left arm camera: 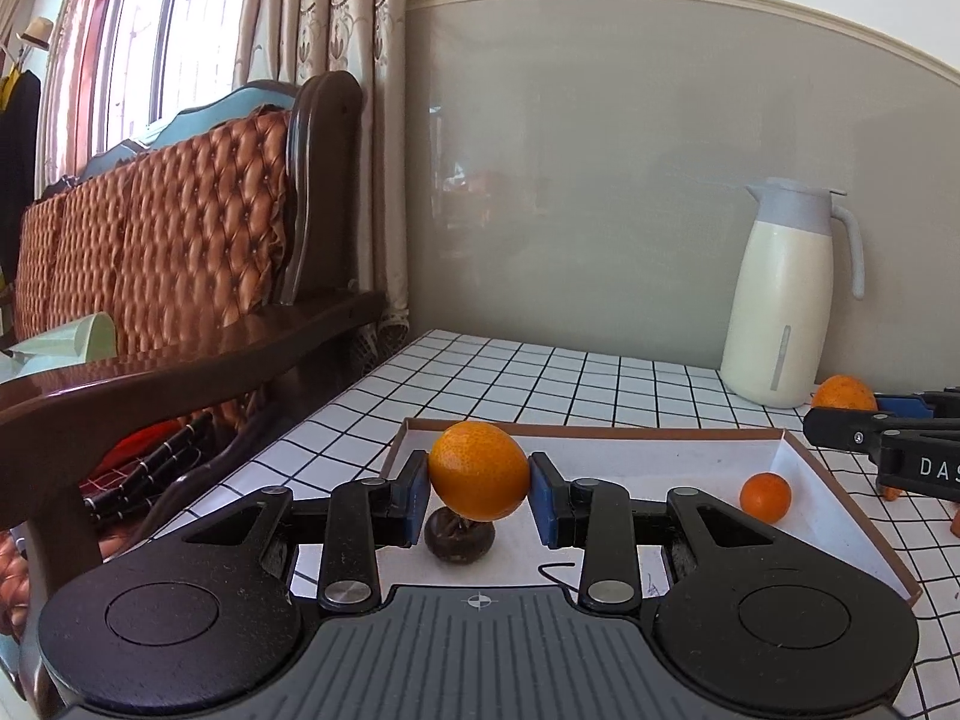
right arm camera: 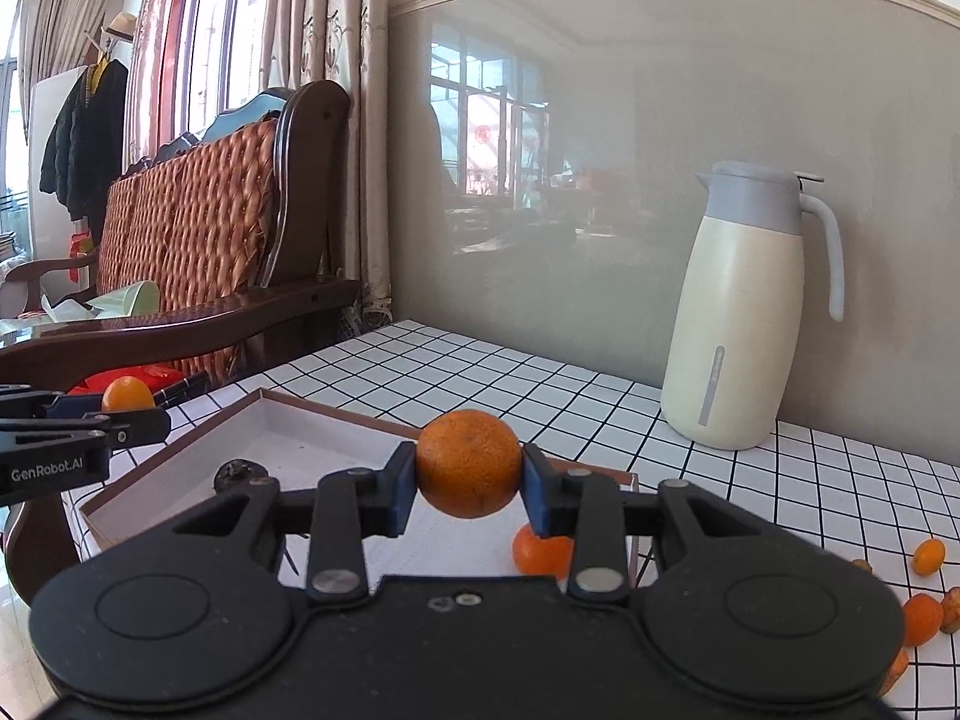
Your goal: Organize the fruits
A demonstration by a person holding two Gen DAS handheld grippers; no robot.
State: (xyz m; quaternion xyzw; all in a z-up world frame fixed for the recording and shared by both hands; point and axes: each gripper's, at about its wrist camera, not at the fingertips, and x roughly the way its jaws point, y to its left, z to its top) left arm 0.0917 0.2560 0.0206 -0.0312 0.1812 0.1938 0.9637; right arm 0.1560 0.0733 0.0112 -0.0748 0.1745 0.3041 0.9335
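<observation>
**Two grippers, two oranges, one box**

The left black two-finger gripper [left arm camera: 479, 495] holds a round orange fruit [left arm camera: 479, 471] tight between its blue pads [left arm camera: 543, 501]. It hangs over the flat white cardboard box with a brown rim [left arm camera: 600, 433]. Just under this fruit, at 6 o'clock, a dark brown wrinkled fruit [left arm camera: 459, 537] lies on the box floor. A small orange fruit [left arm camera: 765, 497] sits in the box too, at 3 o'clock from the held one, near the right wall.

The right black two-finger gripper [right arm camera: 469, 480] squeezes a second round orange fruit [right arm camera: 469, 463]. It hangs over the right end of the same box. The small orange fruit in the box peeks out just below it, at 5 o'clock.

The box rests on a white table with a black grid pattern [right arm camera: 540, 378]. A tall cream jug with a grey lid and handle [right arm camera: 744, 306] stands on the table by the grey wall, at 2 o'clock from the box. Some little orange fruits [right arm camera: 929, 557] lie on the table at 4 o'clock, outside the box. A brown padded wooden sofa [left arm camera: 162, 228] stands at 10 o'clock, by the curtains.
</observation>
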